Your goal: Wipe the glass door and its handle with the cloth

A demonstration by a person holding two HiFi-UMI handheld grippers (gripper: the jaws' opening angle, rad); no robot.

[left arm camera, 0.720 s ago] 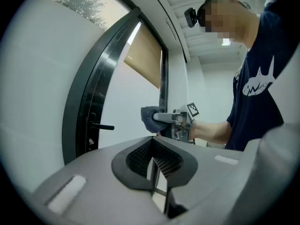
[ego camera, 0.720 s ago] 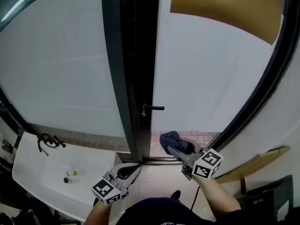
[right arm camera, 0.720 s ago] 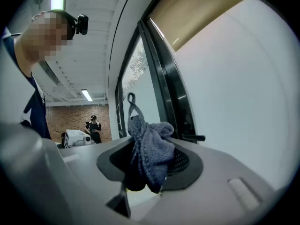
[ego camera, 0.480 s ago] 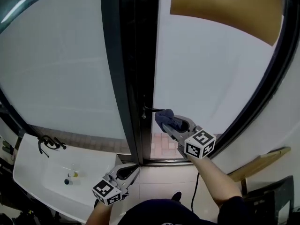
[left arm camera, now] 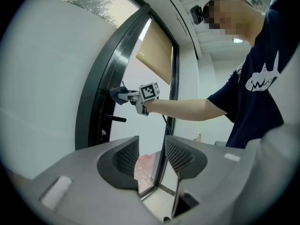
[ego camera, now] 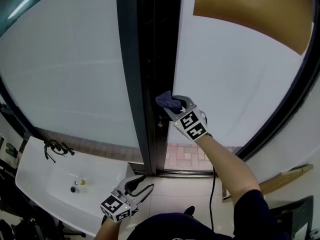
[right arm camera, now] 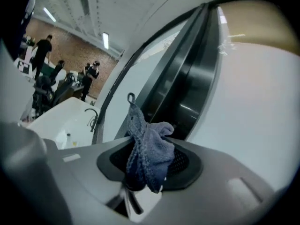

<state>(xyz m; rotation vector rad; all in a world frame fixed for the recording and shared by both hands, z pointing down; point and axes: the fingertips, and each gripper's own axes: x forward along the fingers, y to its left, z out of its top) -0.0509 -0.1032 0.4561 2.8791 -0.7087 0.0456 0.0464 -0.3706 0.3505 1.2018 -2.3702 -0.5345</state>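
Our right gripper [ego camera: 172, 108]: jaws clamped on the blue cloth [right arm camera: 147, 153], held at the glass door's [ego camera: 230, 79] left edge, 12 o'clock of the handle [left arm camera: 116, 119]. Our left gripper [left arm camera: 152, 154]: jaws partly apart, empty, 7 o'clock of the right.

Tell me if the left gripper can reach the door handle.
Probably, reaching forward: the left gripper is open and empty, nothing stands before the handle, and the right gripper holds the cloth above it.

Lower left of the head view there's a white sink [ego camera: 45, 174] with a black faucet [ego camera: 54, 148] at its back edge and two small bottles [ego camera: 73, 189] sitting in it. Pale tiled floor [ego camera: 170, 191] fills bottom middle.
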